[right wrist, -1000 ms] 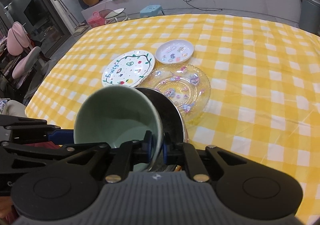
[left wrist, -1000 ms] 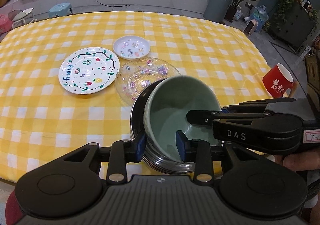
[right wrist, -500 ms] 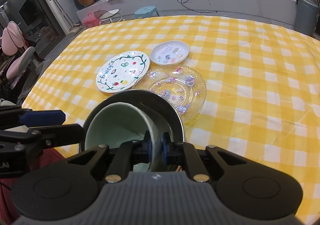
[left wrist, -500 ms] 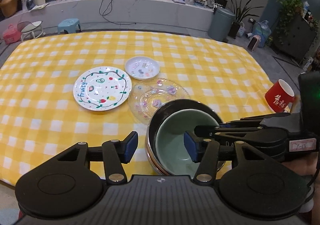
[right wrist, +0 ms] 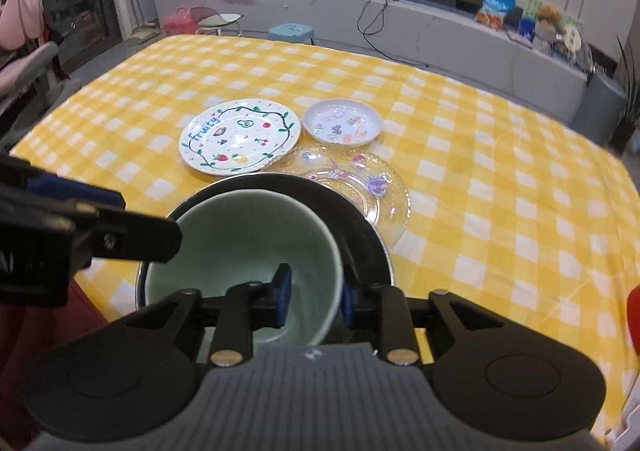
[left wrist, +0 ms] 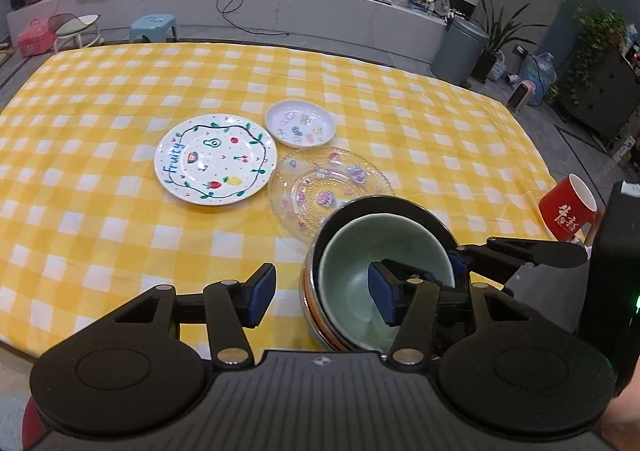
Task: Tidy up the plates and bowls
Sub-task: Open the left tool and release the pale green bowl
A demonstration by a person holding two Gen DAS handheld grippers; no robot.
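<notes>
nearest you, the green bowl (right wrist: 240,247) sits nested in the steel bowl (left wrist: 404,211) at the table edge. your right gripper (right wrist: 314,301) jaws have just been opening, still straddling its rim w/o pressing; left gripper (left wrist: 320,295) jaws apart, empty. pull out crooked & you'll snag the rim, tipping the stack. beyond: glass plate (left wrist: 320,183), fruity plate (left wrist: 216,159), small dish (left wrist: 300,123) still unstacked.

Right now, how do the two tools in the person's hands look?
Both are alike: matte black plastic, two round discs on a ribbed grey front plate, silver rivets on the linkage arms. The left tool and right tool end in blue pads. No cables or sleeves are visible.
</notes>
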